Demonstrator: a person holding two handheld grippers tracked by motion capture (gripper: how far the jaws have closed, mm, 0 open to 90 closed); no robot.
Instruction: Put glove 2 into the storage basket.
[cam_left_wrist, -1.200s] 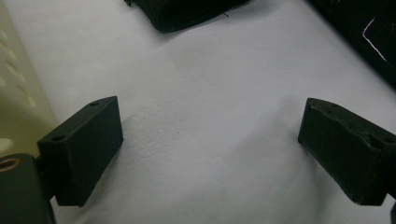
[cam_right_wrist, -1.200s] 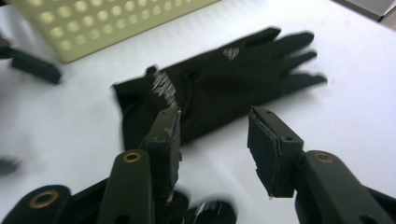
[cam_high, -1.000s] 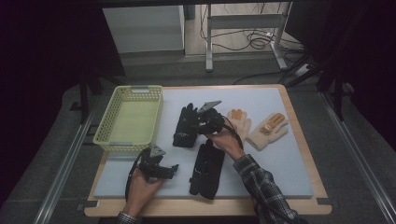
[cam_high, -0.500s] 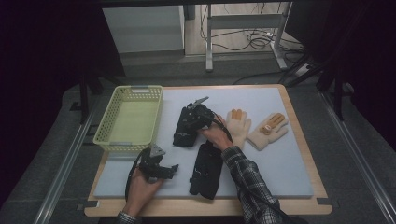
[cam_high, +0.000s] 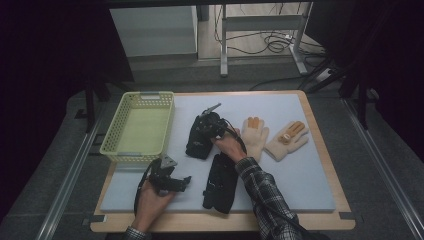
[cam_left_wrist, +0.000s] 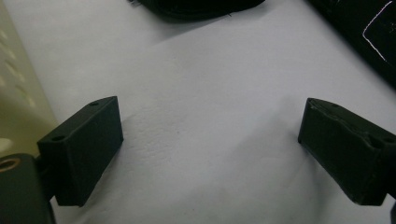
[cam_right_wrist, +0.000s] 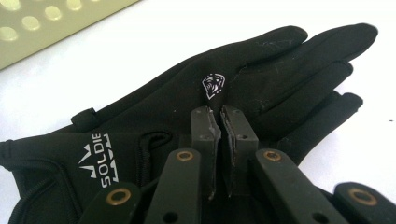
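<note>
The right gripper (cam_right_wrist: 219, 121) has just closed, pinching the back of the black glove (cam_right_wrist: 177, 112) lying beside the basket (cam_high: 137, 127), likely to lift it in, while the left gripper (cam_left_wrist: 210, 149) waits open over bare mat (cam_left_wrist: 210, 84).

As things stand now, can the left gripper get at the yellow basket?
Probably yes. The left gripper rests open on the mat just below the yellow basket, with only bare mat between them; the nearer black glove lies to its other side.
</note>
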